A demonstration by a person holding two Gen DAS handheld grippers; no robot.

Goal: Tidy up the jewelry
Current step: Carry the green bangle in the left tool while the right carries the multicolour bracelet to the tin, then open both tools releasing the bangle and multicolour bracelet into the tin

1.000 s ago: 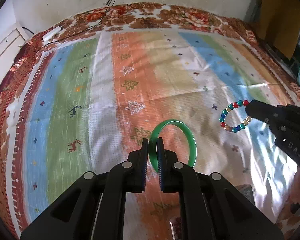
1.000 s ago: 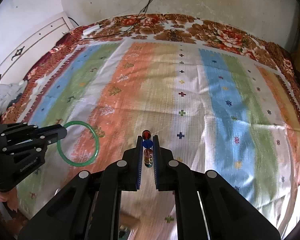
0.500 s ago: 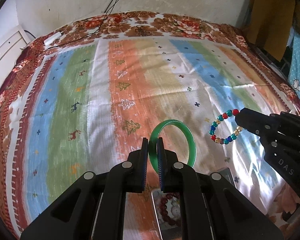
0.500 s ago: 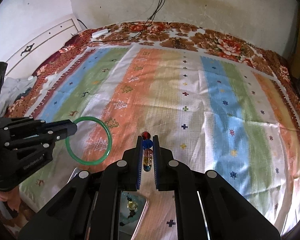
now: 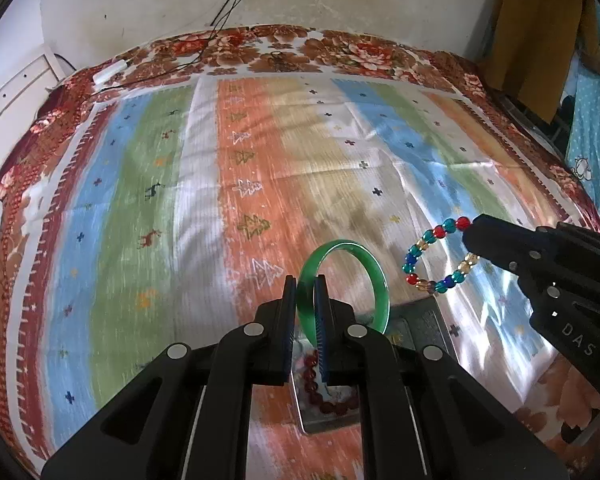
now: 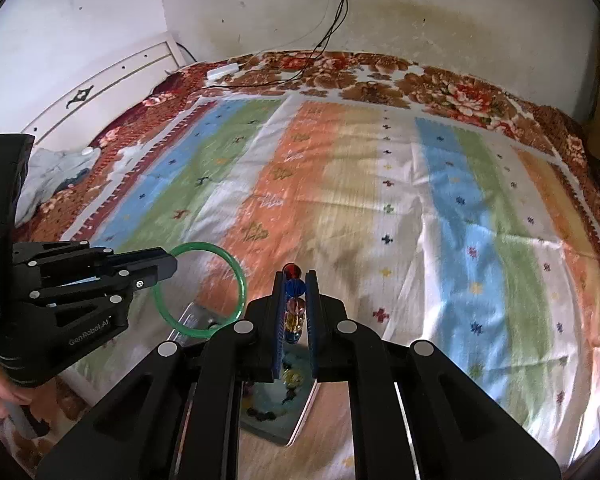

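Observation:
My left gripper (image 5: pixel 305 280) is shut on a green bangle (image 5: pixel 376 276) and holds it upright above the bed. It also shows in the right wrist view (image 6: pixel 172 264) with the green bangle (image 6: pixel 236 276). My right gripper (image 6: pixel 294 276) is shut on a bead bracelet (image 6: pixel 294 308) of red, blue and amber beads. In the left wrist view the right gripper (image 5: pixel 470 232) holds the bead bracelet (image 5: pixel 420 256) to the right of the bangle. Below both grippers lies a shiny tray (image 5: pixel 340 422) with dark red beads (image 5: pixel 334 404) in it; the tray also shows in the right wrist view (image 6: pixel 296 420).
A striped blanket (image 5: pixel 180 200) covers the bed. A white charger with black cables (image 6: pixel 222 70) lies at the far edge by the wall. A white headboard (image 6: pixel 112 80) stands at the left. Brown cloth (image 5: pixel 540 28) hangs at the right.
Both grippers have risen and drawn back with their jewelry. The shiny tray has come into view beneath them.

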